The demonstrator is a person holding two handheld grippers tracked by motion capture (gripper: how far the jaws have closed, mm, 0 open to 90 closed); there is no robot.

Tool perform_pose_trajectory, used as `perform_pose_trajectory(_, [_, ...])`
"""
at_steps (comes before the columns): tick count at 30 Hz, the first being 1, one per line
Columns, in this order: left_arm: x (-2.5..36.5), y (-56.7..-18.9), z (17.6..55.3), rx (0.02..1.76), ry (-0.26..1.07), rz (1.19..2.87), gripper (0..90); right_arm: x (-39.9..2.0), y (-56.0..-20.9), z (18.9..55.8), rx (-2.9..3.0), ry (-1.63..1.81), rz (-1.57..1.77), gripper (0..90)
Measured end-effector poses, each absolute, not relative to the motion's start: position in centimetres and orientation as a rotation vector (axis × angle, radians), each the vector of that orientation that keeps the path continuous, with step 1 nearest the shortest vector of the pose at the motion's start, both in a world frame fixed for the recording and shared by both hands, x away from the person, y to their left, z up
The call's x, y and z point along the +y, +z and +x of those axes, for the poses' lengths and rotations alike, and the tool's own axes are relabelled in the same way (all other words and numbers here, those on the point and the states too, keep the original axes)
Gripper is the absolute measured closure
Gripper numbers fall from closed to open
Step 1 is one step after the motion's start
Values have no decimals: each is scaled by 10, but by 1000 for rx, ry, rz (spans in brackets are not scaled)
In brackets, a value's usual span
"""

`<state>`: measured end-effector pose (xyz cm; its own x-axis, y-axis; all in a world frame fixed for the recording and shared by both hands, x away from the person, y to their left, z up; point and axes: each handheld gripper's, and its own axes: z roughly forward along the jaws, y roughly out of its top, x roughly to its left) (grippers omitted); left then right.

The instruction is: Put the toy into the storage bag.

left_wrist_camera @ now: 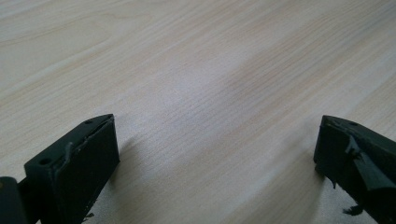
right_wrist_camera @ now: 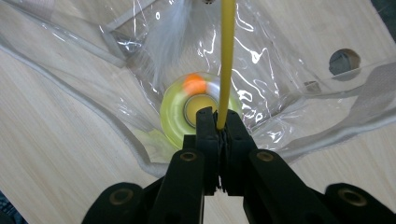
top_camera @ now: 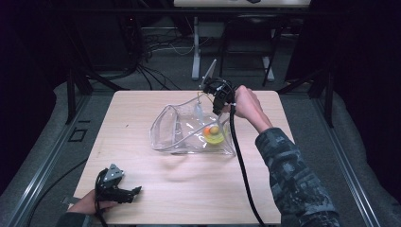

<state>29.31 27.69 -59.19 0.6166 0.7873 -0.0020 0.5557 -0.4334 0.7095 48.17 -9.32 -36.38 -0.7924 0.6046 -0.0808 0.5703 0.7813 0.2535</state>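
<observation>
I see a dim room of black frame bars, grey floor and tangled cables behind my pale wood-grain table point(top_camera: 142, 198), a matte rectangular top with rounded corners.

The largest thing on it is a clear, crinkly soft-plastic bag point(top_camera: 177, 135), lying mid-table with glossy highlights and a thick pale seam round its edge. Its wide mouth faces the left of the high view and its long axis runs left to right across the table, narrowing toward a corner at the right.

Inside it, near that right end, sits a translucent yellow round plastic spool point(right_wrist_camera: 175, 112) with a tan hub, lying flat, an orange blob at its rim.

My right gripper point(top_camera: 218, 97), black and hard-edged, hangs above the bag's far right part. Its jaws are pressed together on a thin yellow strip point(right_wrist_camera: 227, 60), smooth and straight, which in the right gripper view runs up from the pinch to the top edge, across the spool.

My left gripper point(top_camera: 135, 191) rests low at the table's near left corner, well apart from the bag, jaws spread wide over bare wood, their black pads rough and frayed.
</observation>
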Motion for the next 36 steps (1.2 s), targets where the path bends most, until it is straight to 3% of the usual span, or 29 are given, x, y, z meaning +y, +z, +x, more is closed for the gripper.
perform_pose_trajectory(29, [277,-592,293,1052,434,2152,0,-81,-390,485,2845,166,943,868])
perform_pose_trajectory(36, [277,-592,293,1049,435,2155,0,-84,-383,483,2824,208,951,806])
